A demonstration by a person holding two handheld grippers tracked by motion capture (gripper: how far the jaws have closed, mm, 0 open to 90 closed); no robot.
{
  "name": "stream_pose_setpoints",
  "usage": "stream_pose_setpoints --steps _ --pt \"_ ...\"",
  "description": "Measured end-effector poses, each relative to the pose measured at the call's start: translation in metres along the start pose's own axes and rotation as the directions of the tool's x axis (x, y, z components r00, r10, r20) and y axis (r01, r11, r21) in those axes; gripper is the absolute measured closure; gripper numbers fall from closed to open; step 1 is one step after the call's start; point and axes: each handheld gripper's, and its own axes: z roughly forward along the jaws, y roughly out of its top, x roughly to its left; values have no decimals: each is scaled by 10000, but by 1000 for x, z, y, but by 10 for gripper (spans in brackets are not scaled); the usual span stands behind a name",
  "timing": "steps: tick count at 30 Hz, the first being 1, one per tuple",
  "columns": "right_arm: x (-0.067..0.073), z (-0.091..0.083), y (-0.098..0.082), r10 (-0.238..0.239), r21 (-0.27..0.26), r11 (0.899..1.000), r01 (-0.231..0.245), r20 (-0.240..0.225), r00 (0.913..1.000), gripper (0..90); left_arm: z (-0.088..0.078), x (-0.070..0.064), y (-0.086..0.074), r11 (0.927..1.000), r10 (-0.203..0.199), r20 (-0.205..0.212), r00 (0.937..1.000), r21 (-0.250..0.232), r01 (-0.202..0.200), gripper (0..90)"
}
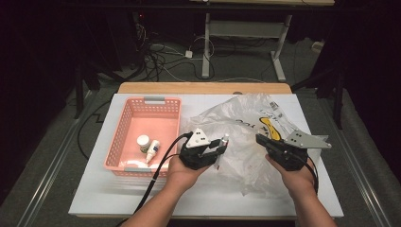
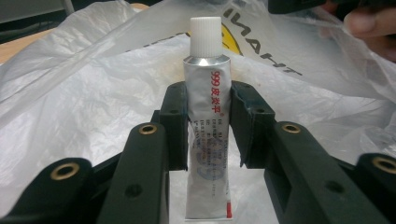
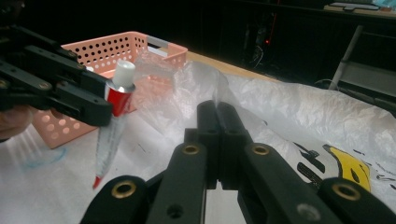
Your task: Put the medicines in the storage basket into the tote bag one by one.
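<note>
Squarely between left gripper pads: ointment tube.

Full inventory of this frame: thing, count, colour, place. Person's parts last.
ointment tube: 1, silver with white cap, clamped in the left gripper, just right of the basket
plastic bag: 1, translucent white with yellow print, spread on the table's right half, edge pinched by the right gripper
basket: 1, pink, table's left side
small bottles: 2, white, inside the basket near its front
table: 1, white top
left gripper: 1, black, shut on the tube
right gripper: 1, black, shut on the bag
hands: 2, at the bottom edge
</note>
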Motion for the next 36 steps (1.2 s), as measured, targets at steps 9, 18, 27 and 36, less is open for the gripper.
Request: stream_pose_setpoints --steps 9,18,27,36 --pt "1 2 2 8 -137 9999 -9 -40 10000 900 26 1 7 9993 107 -119 9999 351 -102 669" --pt "-4 3 4 213 -404 9990 -215 -56 9998 900 54 5 9 9971 104 -247 9996 753 -85 669" --pt "-8 1 5 297 -582 9979 -298 -19 9996 900 82 6 15 9972 94 -239 9997 747 -76 668" --pt "-11 1 5 462 -637 9969 -461 10 9989 900 110 9 15 9963 -43 -327 9995 852 71 666"
